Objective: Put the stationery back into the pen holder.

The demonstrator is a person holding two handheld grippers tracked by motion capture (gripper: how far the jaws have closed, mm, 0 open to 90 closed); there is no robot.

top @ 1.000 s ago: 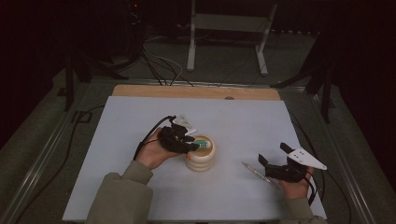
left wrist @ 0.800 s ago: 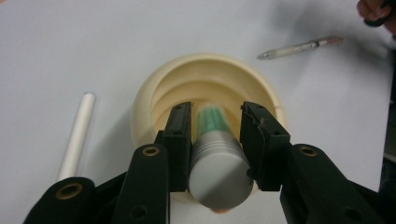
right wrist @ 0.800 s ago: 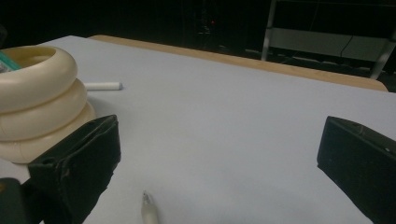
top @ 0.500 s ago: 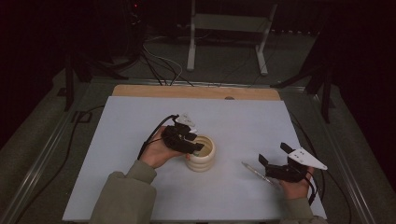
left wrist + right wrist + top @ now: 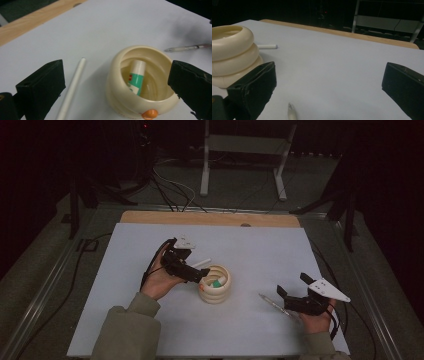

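Note:
A cream ribbed cup [image 5: 215, 292] [image 5: 116, 85] [image 5: 229, 57] stands mid-table on the white mat. A white-and-green glue stick [image 5: 218, 282] [image 5: 136, 77] leans inside it. My left gripper [image 5: 202, 276] [image 5: 117, 75] hovers just left of and above the cup; its jaws have just been opening and stand wide, pressing on nothing. A thin white stick [image 5: 200, 264] [image 5: 72, 87] [image 5: 267, 46] lies beside the cup. At the right, my right gripper [image 5: 291, 285] [image 5: 329, 80] rests open, with a pen [image 5: 272, 302] [image 5: 186, 47] [image 5: 292, 111] lying just in front of it.
A wooden strip [image 5: 210, 218] edges the far side of the table. Behind it stand a metal frame [image 5: 245, 150] and loose cables [image 5: 170, 185] on the dark floor. The white mat [image 5: 260, 250] is bare toward the far right.
The left gripper held the glue stick over the cup a second ago; its jaws have opened and the stick now lies in the cup. The right hand has not moved.

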